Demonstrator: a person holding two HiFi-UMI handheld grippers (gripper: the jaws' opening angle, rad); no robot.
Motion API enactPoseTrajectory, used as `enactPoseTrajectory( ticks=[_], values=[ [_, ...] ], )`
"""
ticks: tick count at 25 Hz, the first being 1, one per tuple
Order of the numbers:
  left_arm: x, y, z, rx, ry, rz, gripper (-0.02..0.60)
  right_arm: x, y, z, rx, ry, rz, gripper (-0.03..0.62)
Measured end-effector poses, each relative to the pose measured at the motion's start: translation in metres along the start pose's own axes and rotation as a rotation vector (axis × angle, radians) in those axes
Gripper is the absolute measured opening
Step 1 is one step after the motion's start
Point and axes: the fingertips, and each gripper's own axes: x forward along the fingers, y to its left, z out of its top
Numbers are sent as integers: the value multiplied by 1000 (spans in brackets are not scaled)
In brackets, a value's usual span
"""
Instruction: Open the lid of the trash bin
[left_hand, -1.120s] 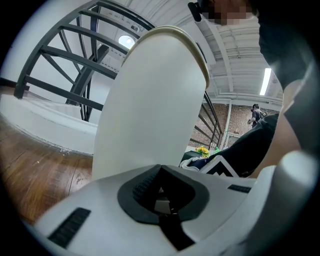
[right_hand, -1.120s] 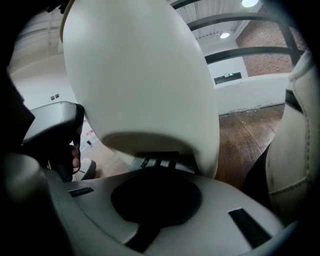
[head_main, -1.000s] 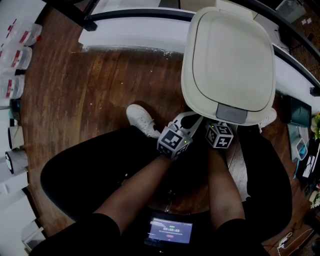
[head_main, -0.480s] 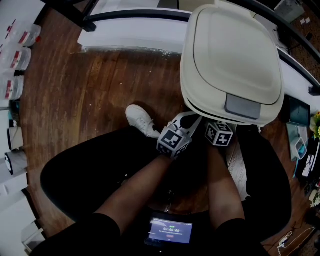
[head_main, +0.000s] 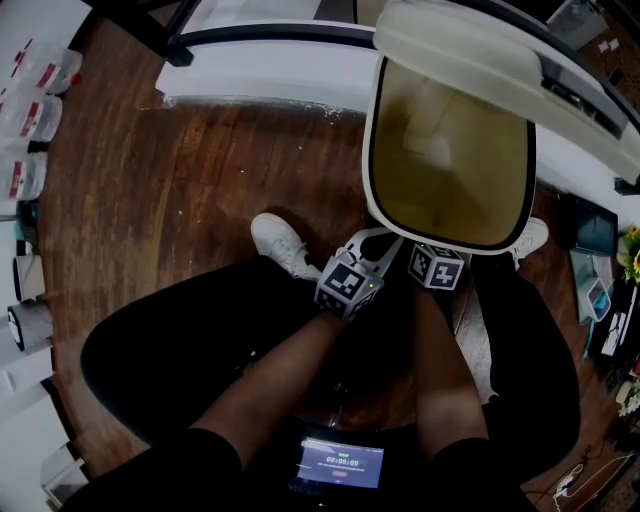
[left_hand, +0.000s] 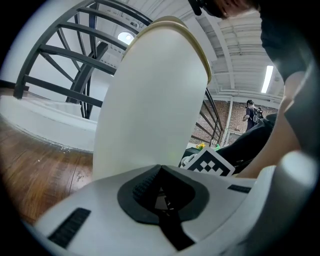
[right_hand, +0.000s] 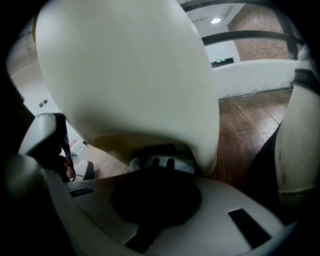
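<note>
The cream trash bin (head_main: 372, 190) stands on the wooden floor with its lid (head_main: 500, 70) swung up at the back, and the tan inside shows from above. My left gripper (head_main: 375, 243) sits low at the bin's front left, jaws shut and empty, with the bin wall (left_hand: 150, 100) just ahead. Beside it, my right gripper (head_main: 440, 255) is under the bin's front rim. In the right gripper view, my right gripper (right_hand: 155, 175) is shut and lies right at the grey foot pedal (right_hand: 155, 162) at the bin's base (right_hand: 125, 75). Whether it touches the pedal is hidden.
The person's legs and white shoes (head_main: 283, 240) flank the grippers. A white ledge (head_main: 270, 65) with a black railing runs behind the bin. Bottles (head_main: 25, 110) line the left edge, and a small screen (head_main: 340, 465) rests on the lap.
The bin lid has swung from fully closed, through half raised, to upright, baring the inside. Both grippers have stayed almost in place at the bin's base.
</note>
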Motion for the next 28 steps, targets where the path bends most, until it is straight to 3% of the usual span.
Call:
enactPoseTrajectory(
  ticks=[7,28],
  values=[
    [0,1,0,-2,7,5,38,4,0,-2,14,41,-8,15],
    [4,-2,-3,4,16,3,38,1,-2,-1,29,34,-15,15]
  ],
)
